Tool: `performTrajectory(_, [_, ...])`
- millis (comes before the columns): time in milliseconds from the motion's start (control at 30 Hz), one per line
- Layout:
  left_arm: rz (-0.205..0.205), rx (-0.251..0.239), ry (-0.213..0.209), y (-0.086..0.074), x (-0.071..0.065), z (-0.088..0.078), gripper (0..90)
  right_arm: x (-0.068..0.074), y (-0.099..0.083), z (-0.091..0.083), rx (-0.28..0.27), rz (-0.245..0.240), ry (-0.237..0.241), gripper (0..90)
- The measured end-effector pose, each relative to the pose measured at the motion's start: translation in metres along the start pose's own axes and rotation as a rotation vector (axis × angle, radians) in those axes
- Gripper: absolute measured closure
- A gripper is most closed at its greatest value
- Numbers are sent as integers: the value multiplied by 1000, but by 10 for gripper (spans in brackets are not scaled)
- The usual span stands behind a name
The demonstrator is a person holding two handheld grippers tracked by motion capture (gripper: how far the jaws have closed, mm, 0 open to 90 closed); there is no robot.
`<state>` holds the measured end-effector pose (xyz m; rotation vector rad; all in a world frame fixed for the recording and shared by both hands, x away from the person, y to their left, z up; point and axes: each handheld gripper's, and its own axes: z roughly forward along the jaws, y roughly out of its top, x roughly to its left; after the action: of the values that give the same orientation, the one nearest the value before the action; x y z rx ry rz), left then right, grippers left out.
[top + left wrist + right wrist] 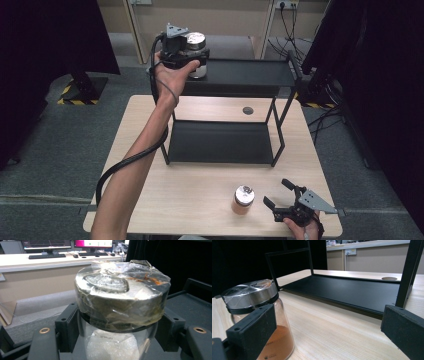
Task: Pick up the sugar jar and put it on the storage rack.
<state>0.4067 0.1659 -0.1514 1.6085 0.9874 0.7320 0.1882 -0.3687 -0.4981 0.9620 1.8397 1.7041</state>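
Observation:
My left gripper (196,56) is raised at the left end of the black rack's top shelf (250,72) and is shut on a glass jar (196,41) just under its steel lid. In the left gripper view the jar (120,295) has a lid wrapped in clear film and white stuff inside, and the shelf (190,307) lies behind it. Whether the jar's base touches the shelf I cannot tell. A second jar (243,200) with orange powder stands on the table near the front. My right gripper (277,192) rests open just right of it, with that jar (252,297) beside its left jaw.
The rack's lower shelf (220,142) sits bare on the wooden table (200,185); in the right gripper view it (347,290) stretches ahead behind a black post (409,270). A thick cable (130,160) trails from the left gripper along the forearm. A round hole (248,110) marks the tabletop.

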Motion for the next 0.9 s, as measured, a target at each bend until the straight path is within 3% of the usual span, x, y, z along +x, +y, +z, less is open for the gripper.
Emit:
performTrajectory(667, [16,-18,29,-12,-3,5,304,1,0,0,3,-2,4,4])
performTrajectory(800, [-23,-24,38,-13,-4,2,150,1,0,0,3,-2,4,4])
performTrajectory(900, [-20,-39,65,-15,-9,-1,68,1,0,1,3,-4,4,4])
